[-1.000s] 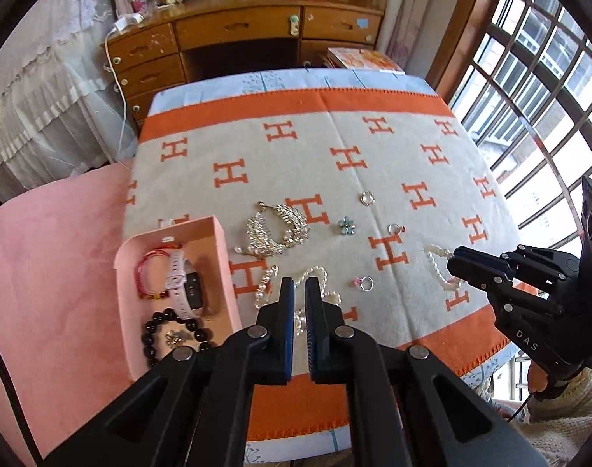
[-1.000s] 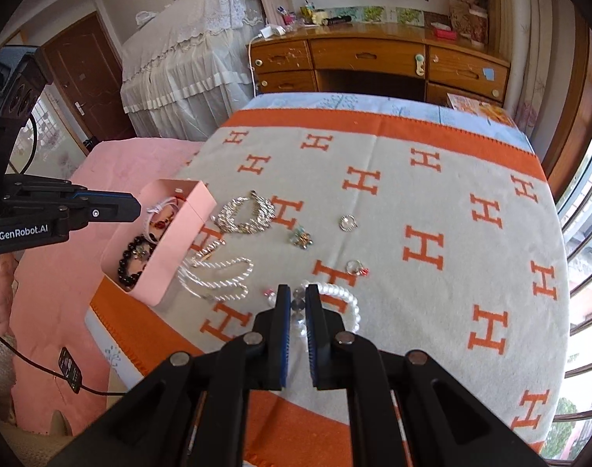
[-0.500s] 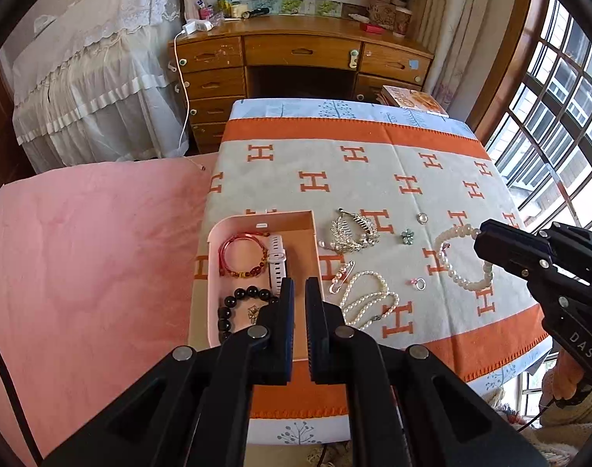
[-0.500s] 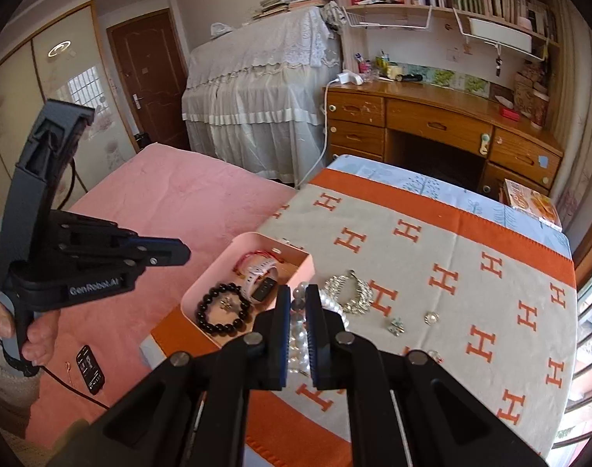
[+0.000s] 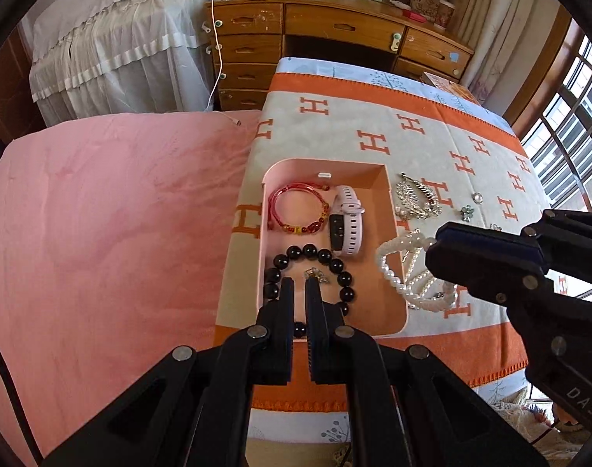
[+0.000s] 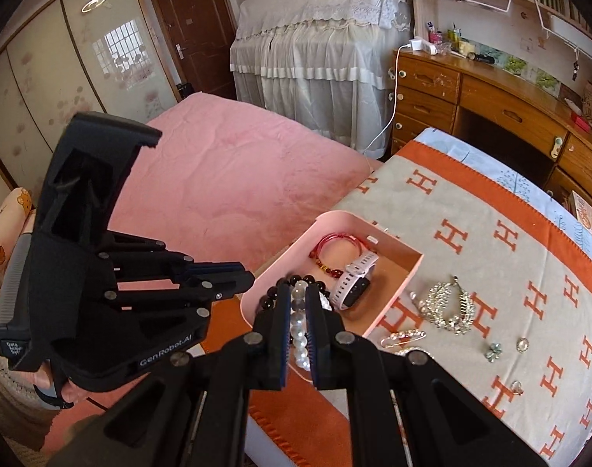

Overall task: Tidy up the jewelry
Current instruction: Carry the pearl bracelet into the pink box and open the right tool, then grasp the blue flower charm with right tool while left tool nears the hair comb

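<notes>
The right claw (image 5: 432, 243) is pinched tight on a white pearl bracelet (image 5: 393, 260), which dangles over the right rim of the pink tray (image 5: 327, 167), partly inside it. The tray sits at the near left corner of the counter (image 5: 373, 116), which is draped in an orange-and-beige blanket. In it lie a red cord bracelet (image 5: 296, 208), a pale pink watch (image 5: 346, 223) and a black bead bracelet (image 5: 307, 272).

The left claw (image 5: 300, 292) hovers above the tray's near end, its jaws all but closed with nothing between them.

To do this well, I'd carry the pearls a little further in, over the bare floor beside the watch, lower them, then let go, so no loop hangs over the rim.

A silver hair comb (image 5: 416, 200), a long pearl strand (image 5: 428, 292) and small pieces toward the right edge wait on the blanket. The strand is half hidden behind the right claw, and the small charm inside the black beads is too tiny to make out.
</notes>
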{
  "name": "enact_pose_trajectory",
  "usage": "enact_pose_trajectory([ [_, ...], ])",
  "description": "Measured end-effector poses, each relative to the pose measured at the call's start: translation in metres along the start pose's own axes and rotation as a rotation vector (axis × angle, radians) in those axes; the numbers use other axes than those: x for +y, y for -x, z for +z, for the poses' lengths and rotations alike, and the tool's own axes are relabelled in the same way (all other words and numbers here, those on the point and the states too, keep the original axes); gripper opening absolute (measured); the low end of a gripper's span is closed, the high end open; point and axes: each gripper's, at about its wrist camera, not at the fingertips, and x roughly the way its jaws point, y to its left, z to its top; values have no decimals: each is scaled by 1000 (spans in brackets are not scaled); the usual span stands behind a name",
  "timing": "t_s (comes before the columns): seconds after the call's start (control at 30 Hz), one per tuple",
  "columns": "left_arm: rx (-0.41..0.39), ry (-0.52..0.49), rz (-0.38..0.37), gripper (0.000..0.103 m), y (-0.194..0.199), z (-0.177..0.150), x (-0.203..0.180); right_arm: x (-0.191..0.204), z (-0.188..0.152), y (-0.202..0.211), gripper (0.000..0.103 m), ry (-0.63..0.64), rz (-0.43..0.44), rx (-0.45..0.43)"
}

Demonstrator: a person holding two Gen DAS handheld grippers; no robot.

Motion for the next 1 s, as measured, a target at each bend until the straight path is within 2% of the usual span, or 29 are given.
enact_pose_trajectory([
  [0.1, 16, 21, -12, 4, -9, -2, 11, 2, 0, -20, 8, 1, 5, 50],
  [0.2, 33, 22, -19, 7, -17, -4, 15, -2, -2, -39, 9, 2, -55, 90],
  [0.27, 45, 21, -25, 12, -22, -4, 16, -8, -3, -47, 9, -12, -99, 116],
  [0.37, 50, 3, -29, 22, -27, -3, 12, -24, -4, -49, 9, -66, -96, 126],
  [0.53, 55, -28, -33, 24, -32, 1, 3, -49, -7, -34, 11, -119, -119, 104],
  [0.7, 54, -59, -36, 26, -34, 5, -9, -76, -13, -14, 32, -191, -142, 65],
  [0.8, 55, -80, -32, 35, -35, 7, -17, -90, -20, -3, 33, -227, -147, 53],
  [0.87, 49, -93, -28, 47, -34, 8, -23, -98, -26, 5, 33, -246, -149, 44],
  [1.0, 41, -127, -27, 49, -29, 9, -38, -111, -37, 19, 33, -269, -156, 32],
])
